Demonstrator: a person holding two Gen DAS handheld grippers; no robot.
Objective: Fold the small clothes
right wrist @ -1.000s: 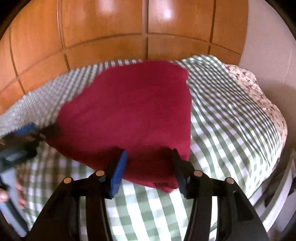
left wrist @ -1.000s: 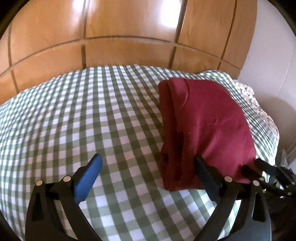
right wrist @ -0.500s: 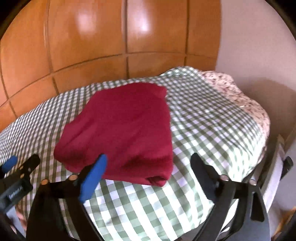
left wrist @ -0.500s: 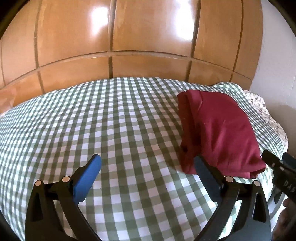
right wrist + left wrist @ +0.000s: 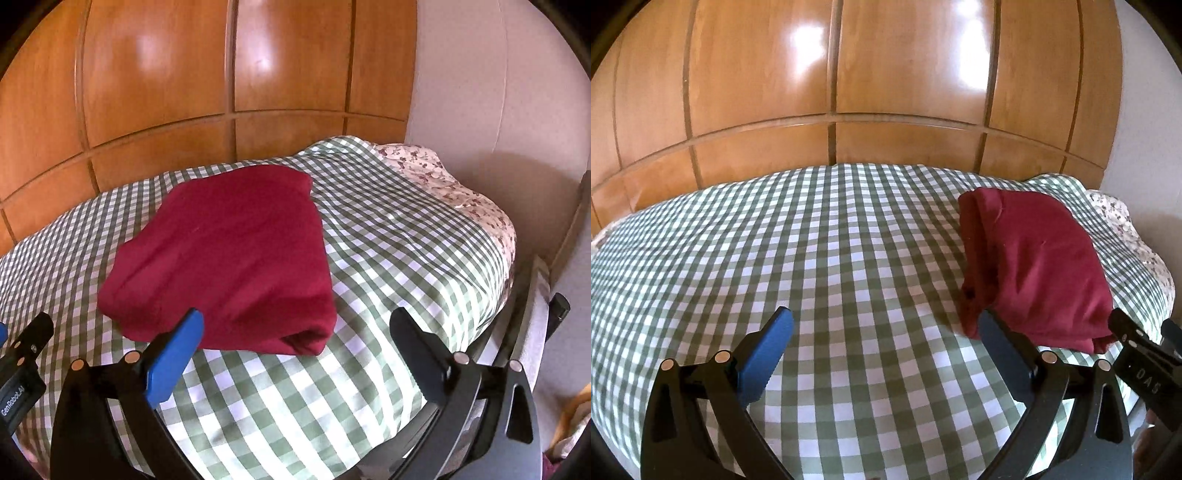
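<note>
Cloth (image 5: 229, 254), soft and light, lies folded ahead of your spread, empty right tongs (image 5: 295, 328); pinch its thick near edge. Left tongs (image 5: 886, 328) also gape.

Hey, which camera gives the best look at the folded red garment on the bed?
The right wrist view: the folded red garment lies near the centre, its whole top and folded front edge visible. The left wrist view shows it off to the right, foreshortened, its near corner hidden behind a finger of the left gripper.
</note>
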